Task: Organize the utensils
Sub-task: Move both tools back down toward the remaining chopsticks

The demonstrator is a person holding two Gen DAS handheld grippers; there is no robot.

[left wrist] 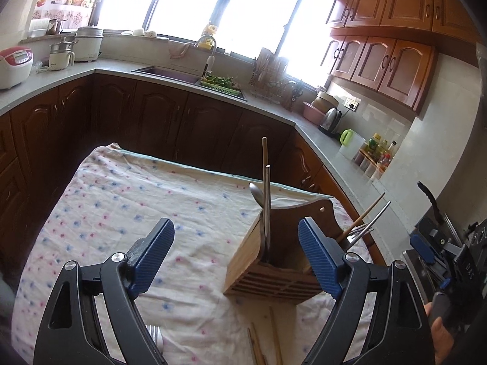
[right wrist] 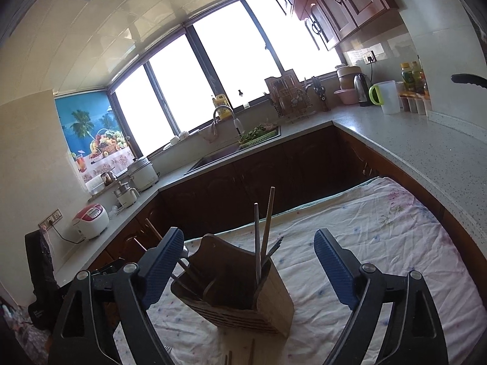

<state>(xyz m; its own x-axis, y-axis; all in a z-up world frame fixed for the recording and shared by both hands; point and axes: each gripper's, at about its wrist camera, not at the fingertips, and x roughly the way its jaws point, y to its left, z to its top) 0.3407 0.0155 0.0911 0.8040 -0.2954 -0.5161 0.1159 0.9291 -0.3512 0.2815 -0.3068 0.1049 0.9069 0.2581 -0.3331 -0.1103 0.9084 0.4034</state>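
Note:
A wooden utensil holder [left wrist: 274, 261] stands on the cloth-covered table [left wrist: 121, 200]. Chopsticks [left wrist: 265, 176] and a metal spoon [left wrist: 258, 196] stand in its left side; a fork and a chopstick [left wrist: 363, 223] lean out on its right. My left gripper [left wrist: 236, 249] is open and empty just before the holder. Loose chopsticks [left wrist: 258, 345] lie on the cloth below it. In the right wrist view the holder [right wrist: 237, 292] sits between the fingers of my open, empty right gripper [right wrist: 248, 270], with chopsticks [right wrist: 264, 225] standing in it.
A kitchen counter [left wrist: 61, 79] with rice cookers, a sink [left wrist: 170, 71], a dish rack, a kettle [left wrist: 330, 120] and bottles wraps around the table. The right hand-held gripper [left wrist: 438, 255] shows at the right edge of the left wrist view.

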